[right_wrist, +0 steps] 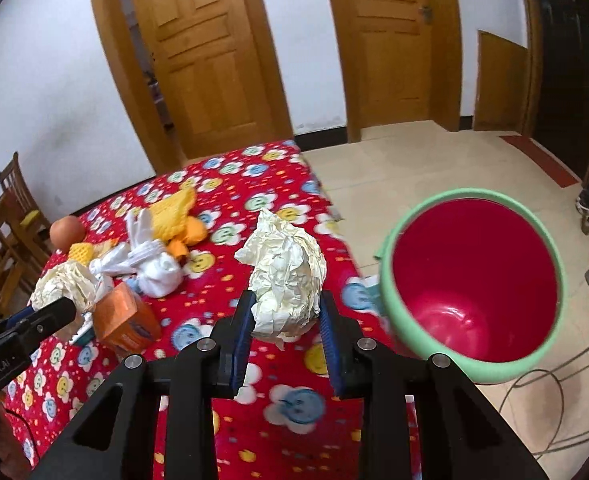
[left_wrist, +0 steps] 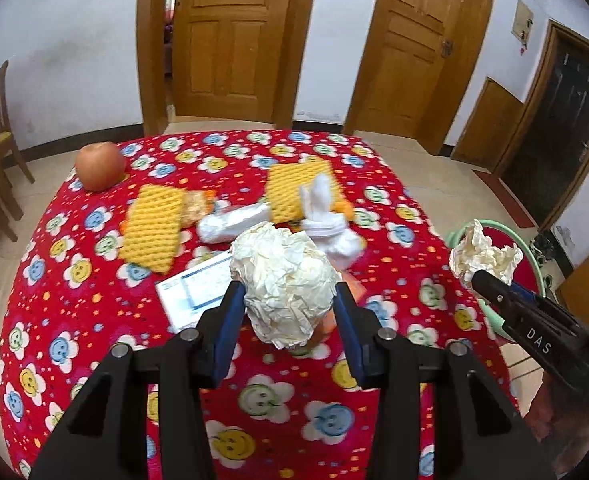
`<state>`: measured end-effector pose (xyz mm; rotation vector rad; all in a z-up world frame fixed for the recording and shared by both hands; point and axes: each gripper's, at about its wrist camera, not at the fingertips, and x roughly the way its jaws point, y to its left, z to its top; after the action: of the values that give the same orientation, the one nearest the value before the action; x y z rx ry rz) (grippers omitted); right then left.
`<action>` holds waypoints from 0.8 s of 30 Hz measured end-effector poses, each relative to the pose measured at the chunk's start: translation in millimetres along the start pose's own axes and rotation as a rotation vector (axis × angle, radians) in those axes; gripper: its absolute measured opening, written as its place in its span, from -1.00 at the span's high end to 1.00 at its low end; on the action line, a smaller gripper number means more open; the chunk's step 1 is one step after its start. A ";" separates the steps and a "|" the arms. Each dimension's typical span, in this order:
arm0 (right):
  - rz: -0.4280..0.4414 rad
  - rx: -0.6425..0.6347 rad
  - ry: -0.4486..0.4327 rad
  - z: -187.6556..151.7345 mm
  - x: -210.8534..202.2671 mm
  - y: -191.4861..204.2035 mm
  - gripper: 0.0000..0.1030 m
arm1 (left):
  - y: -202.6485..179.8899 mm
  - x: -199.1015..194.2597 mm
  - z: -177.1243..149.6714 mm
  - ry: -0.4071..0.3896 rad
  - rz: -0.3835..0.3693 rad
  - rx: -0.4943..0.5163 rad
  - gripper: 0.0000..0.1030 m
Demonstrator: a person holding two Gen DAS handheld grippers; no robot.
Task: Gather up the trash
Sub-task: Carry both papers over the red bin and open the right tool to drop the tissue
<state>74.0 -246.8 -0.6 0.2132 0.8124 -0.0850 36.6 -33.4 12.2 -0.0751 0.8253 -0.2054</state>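
Our right hand-held gripper (right_wrist: 284, 312) squeezes a paper ball (right_wrist: 284, 276) over the desk (right_wrist: 254, 420). The bin (right_wrist: 474, 280) sits just to its right. Our left hand-held gripper (left_wrist: 290, 300) squeezes another ball (left_wrist: 284, 280), farther away.

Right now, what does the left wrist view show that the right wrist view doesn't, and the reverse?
Only the left wrist view shows the printed paper sheet lying flat on the tablecloth and the dark doorway at far right.

Only the right wrist view shows the inside of the red bin with the green rim, empty as far as visible, the orange carton and cables on the floor.

Both show the apple, yellow foam nets, white plastic wrapper, and each gripper, left and right, clamping a crumpled paper ball.
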 end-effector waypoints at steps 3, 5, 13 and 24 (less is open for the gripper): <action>-0.016 0.013 -0.008 -0.9 -5.3 -12.3 0.39 | -14.0 0.7 2.7 0.007 -0.028 0.015 0.12; -0.029 0.025 -0.014 -1.0 -8.9 -21.8 0.39 | -25.1 1.3 4.5 0.010 -0.046 0.028 0.12; -0.074 0.076 -0.028 -0.9 -18.6 -60.3 0.39 | -73.1 7.2 11.4 0.020 -0.097 0.096 0.12; -0.146 0.170 -0.013 -8.4 -18.4 -125.1 0.38 | -144.3 31.5 14.6 0.062 -0.163 0.197 0.12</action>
<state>35.7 -367.0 -12.4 0.3130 0.8076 -0.2932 46.1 -181.3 20.4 0.0495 0.8577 -0.4432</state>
